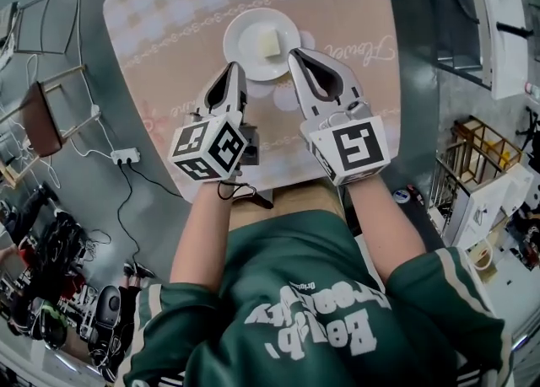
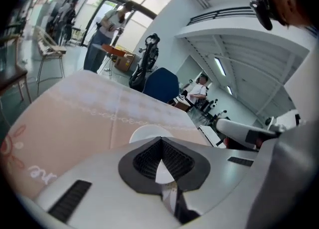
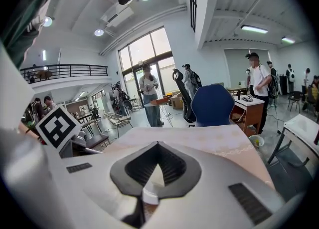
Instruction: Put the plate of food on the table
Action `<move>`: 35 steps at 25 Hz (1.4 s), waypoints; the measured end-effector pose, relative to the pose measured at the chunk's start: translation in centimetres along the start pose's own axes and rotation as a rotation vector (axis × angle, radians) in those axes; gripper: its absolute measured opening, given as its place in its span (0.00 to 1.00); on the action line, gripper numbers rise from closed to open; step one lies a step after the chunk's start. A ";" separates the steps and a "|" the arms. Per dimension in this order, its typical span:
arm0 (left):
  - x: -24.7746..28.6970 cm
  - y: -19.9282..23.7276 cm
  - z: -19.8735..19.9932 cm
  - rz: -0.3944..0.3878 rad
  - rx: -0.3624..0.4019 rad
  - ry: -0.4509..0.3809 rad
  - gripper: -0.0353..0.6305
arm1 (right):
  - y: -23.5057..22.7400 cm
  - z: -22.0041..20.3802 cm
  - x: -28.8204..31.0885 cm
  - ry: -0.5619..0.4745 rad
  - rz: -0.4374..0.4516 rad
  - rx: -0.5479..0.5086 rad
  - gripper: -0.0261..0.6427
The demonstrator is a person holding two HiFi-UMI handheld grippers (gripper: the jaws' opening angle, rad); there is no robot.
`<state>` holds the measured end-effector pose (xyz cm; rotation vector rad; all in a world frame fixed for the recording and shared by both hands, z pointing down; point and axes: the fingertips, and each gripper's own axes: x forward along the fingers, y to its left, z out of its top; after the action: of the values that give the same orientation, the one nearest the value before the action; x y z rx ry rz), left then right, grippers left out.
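A white plate (image 1: 253, 33) with a pale yellow piece of food (image 1: 270, 42) rests on the table (image 1: 160, 31), which has a pink patterned cloth. My left gripper (image 1: 235, 67) is shut, its tips over the plate's near-left rim. My right gripper (image 1: 296, 56) is shut too, tips over the plate's right rim. Nothing shows pinched in either. In the left gripper view the plate (image 2: 143, 133) shows just beyond the closed left gripper (image 2: 160, 139). The right gripper (image 3: 158, 144) shows white through its opening, with tablecloth (image 3: 219, 140) beyond.
On the floor to the left are a brown chair (image 1: 40, 115), a power strip (image 1: 125, 156) and cables. White furniture (image 1: 498, 23) and a wooden frame (image 1: 481, 145) stand at the right. A blue office chair (image 3: 212, 104) and several people are beyond the table's far side.
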<state>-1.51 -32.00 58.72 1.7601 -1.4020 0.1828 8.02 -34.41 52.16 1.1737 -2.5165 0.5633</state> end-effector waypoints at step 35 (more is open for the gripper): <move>-18.9 -11.9 13.7 -0.169 0.815 -0.340 0.06 | 13.5 14.8 -9.6 -0.211 -0.009 -0.247 0.06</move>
<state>-3.33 -27.54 32.95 2.6688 -1.5167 0.4228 1.78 -27.12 32.15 1.2038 -2.6576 0.1238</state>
